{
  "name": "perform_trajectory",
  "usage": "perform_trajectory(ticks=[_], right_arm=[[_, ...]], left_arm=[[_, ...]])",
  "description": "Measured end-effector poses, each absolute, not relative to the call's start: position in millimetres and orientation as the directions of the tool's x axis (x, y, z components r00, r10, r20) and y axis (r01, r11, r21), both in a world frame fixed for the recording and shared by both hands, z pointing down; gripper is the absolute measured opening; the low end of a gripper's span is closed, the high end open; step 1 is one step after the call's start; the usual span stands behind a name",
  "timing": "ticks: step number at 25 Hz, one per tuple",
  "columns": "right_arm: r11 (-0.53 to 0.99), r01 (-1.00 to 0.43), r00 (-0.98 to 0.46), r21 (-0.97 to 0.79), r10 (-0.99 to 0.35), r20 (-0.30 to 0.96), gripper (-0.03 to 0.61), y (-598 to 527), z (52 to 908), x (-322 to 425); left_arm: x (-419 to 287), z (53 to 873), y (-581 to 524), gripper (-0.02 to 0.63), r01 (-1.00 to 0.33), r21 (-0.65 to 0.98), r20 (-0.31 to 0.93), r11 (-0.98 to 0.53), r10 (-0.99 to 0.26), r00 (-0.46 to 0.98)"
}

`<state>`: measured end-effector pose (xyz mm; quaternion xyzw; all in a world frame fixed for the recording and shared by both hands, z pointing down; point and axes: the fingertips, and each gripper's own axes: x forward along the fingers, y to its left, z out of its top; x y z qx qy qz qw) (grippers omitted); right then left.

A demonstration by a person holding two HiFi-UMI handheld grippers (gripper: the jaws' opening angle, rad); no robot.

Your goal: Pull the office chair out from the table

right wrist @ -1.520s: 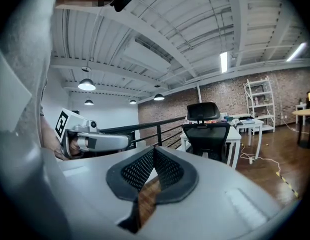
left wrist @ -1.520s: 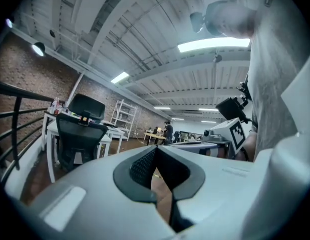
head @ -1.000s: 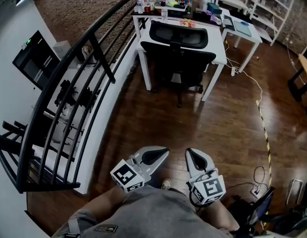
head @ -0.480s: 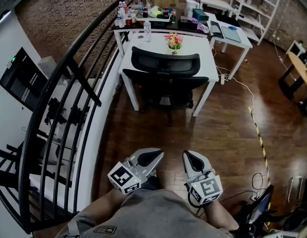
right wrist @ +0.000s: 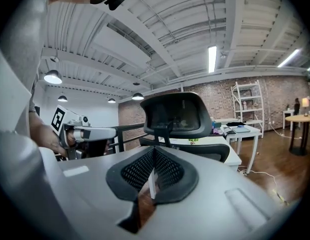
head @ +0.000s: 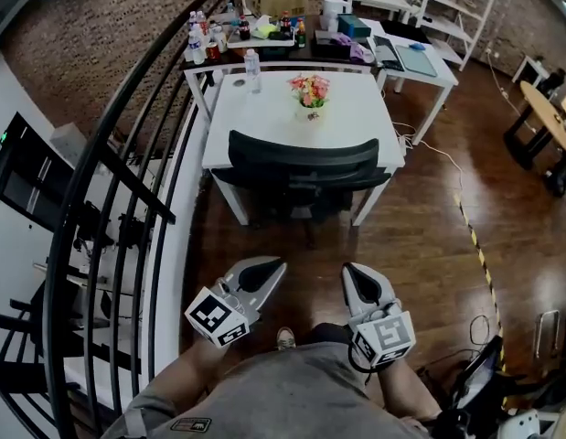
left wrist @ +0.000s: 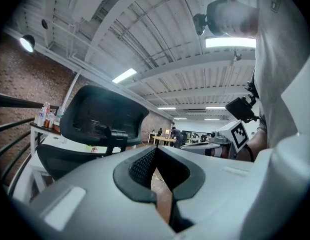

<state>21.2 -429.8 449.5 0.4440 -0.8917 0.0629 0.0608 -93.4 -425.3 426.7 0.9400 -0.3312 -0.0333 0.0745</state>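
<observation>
office chair [head: 296, 167] sits tucked under the near edge of the white table [head: 264, 108], backrest facing the person, so the back is the likely part to grab. left gripper [head: 267, 271] and right gripper [head: 354, 278] are held side by side low in front of the body. both point at the chair but are well apart from it, with bare wood floor between. both tongs are closed with nothing in them: the left gripper view shows its pads meeting, and the right gripper view shows the same. probably closed just because nothing is in reach to grab yet. they'd need to open before taking the backrest.

flower pot [head: 309, 91] and bottle [head: 253, 65] stand on the table beyond the chair, not in the way. railing [head: 127, 154] runs close on the left, so the room to pull is straight back.

hidden: the chair's seat and base are mostly under the table and behind the backrest, and the wheels can't be made out. can't tell about armrests. the person's hands are covered by the gripper bodies. in both gripper views the lower chair is cut off by the gripper's own shell.
</observation>
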Motion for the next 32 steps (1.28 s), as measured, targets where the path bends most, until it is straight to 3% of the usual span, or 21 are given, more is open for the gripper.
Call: perform_trajectory(ticks=[14,15,17,21,23,28,29,30,32], right_arm=[[0.581,-0.814,-0.578,-0.021,-0.806,0.127,0.008,-580.6,428.2,51.3],[0.583,-0.812,-0.58,-0.022,-0.804,0.128,0.021,-590.1,426.1,57.3],[0.598,-0.801,-0.596,-0.034,-0.79,0.141,0.14,-606.1,426.1,67.7],[0.644,-0.764,-0.638,-0.024,-0.75,0.175,0.267,-636.4,428.3,78.5],[0.677,-0.735,-0.666,-0.011,-0.72,0.193,0.313,-650.1,430.1,77.9],[0.767,-0.641,-0.747,0.02,-0.63,0.212,0.36,-672.3,435.0,67.9],[0.777,-0.629,-0.758,0.018,-0.618,0.209,0.362,-675.0,433.8,65.8],[0.786,-0.618,-0.767,0.014,-0.607,0.206,0.362,-677.1,432.6,63.9],[0.803,-0.596,-0.785,0.007,-0.585,0.203,0.364,-679.8,431.6,58.6]], left_arm=[[-172.8,419.0,-573.0,0.006,-0.777,0.102,-0.011,-0.621,-0.782,0.623],[-181.2,417.8,-582.4,0.009,-0.791,0.09,-0.008,-0.605,-0.795,0.607],[-196.9,416.8,-599.0,0.081,-0.808,0.073,0.0,-0.585,-0.81,0.587],[-214.4,420.0,-629.1,0.232,-0.792,0.059,0.029,-0.608,-0.792,0.61],[-215.3,422.0,-640.1,0.272,-0.772,0.031,0.045,-0.635,-0.771,0.635],[-222.7,422.9,-641.5,0.232,-0.702,0.049,0.039,-0.71,-0.701,0.712],[-225.6,423.1,-641.7,0.249,-0.704,0.058,0.036,-0.708,-0.703,0.71],[-227.9,422.9,-643.3,0.328,-0.711,0.063,0.034,-0.7,-0.711,0.703],[-228.3,422.5,-649.6,0.342,-0.718,0.06,0.03,-0.694,-0.717,0.696]])
